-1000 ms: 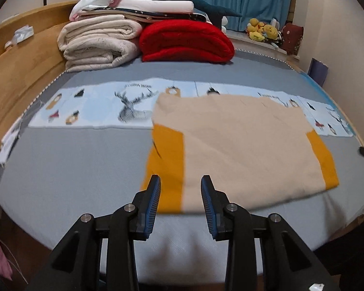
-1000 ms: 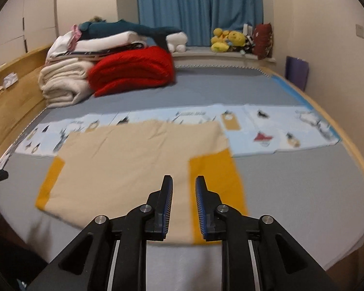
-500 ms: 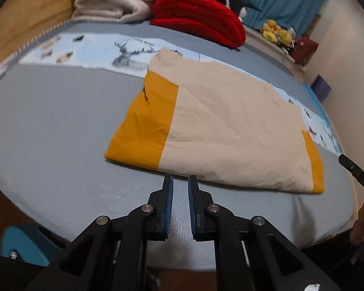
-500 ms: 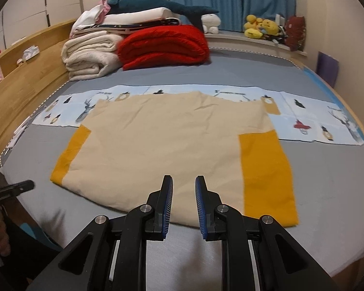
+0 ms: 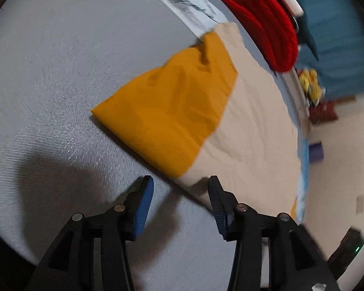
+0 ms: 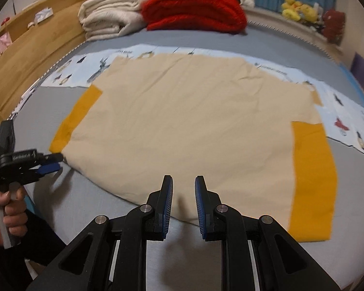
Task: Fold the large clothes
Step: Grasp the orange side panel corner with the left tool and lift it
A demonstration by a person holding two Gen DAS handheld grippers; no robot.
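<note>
Beige garment (image 6: 186, 121) with mustard sleeves, flat on grey bed (image 6: 351, 177), left hand-held gripper (image 5: 179, 194) jaws opening at its near-left hem, nothing between them, right hand-held gripper (image 6: 184, 194) jaws slightly apart, empty, over the near hem.
</note>
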